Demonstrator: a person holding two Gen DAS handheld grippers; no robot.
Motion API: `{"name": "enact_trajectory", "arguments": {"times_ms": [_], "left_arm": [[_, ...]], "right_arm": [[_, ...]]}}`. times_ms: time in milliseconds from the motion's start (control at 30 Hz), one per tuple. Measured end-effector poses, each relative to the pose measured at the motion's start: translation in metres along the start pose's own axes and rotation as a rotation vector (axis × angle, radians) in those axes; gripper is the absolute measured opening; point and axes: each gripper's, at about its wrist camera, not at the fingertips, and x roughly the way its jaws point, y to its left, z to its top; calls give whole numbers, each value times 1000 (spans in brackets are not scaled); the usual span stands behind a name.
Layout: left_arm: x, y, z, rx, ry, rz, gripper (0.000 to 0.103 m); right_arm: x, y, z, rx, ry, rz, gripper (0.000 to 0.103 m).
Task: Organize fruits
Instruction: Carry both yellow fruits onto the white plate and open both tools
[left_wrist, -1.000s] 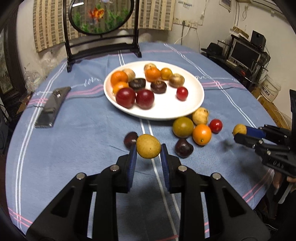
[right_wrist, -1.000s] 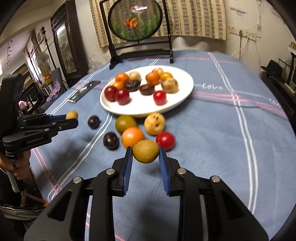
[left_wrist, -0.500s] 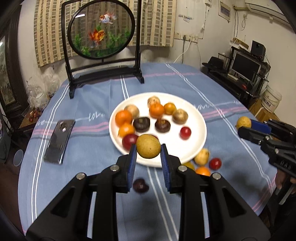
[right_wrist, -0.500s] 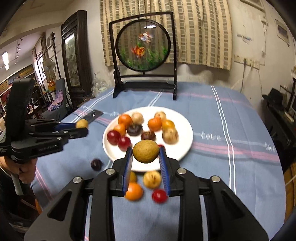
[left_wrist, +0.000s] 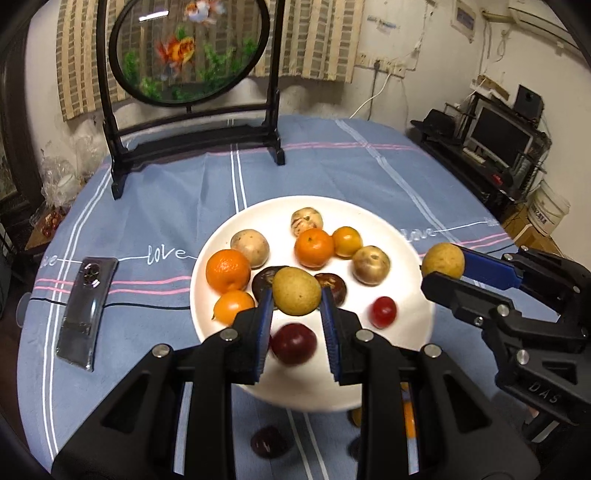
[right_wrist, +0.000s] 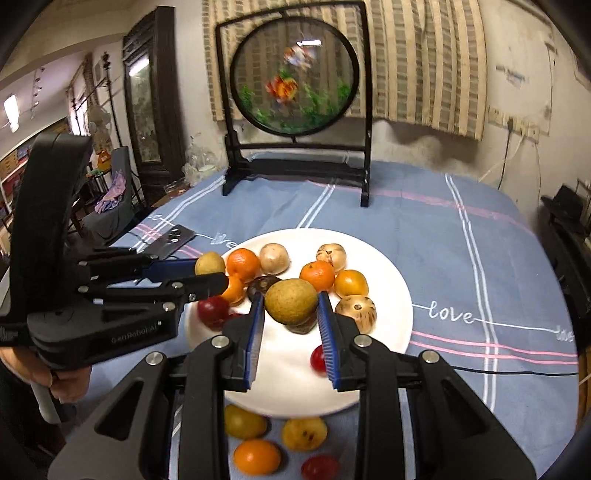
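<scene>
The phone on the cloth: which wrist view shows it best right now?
The left wrist view. There the phone lies whole and unobstructed on the blue tablecloth, left of the white plate. In the right wrist view the phone is far off, small, and partly hidden behind the left gripper.

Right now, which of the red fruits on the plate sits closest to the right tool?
The small red cherry tomato, alone on the white plate, just under the right tool; the larger dark red plums lie toward the left tool.
</scene>
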Motion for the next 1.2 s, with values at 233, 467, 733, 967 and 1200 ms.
{"name": "enact_trajectory", "arguments": {"times_ms": [233, 467, 733, 967, 1200], "left_arm": [[47, 8, 5, -20, 71, 26, 26], [70, 15, 9, -34, 104, 45, 26], [86, 16, 8, -52, 128, 67, 32], [71, 14, 5, -49, 117, 48, 49], [40, 4, -14, -59, 87, 18, 63]], "right_arm": [[53, -20, 6, 47, 71, -18, 29], [87, -27, 3, 60, 134, -33, 29], [103, -23, 0, 45, 180, -31, 37], [85, -25, -2, 40, 169, -49, 38], [42, -30, -21, 82, 109, -54, 38]]}}
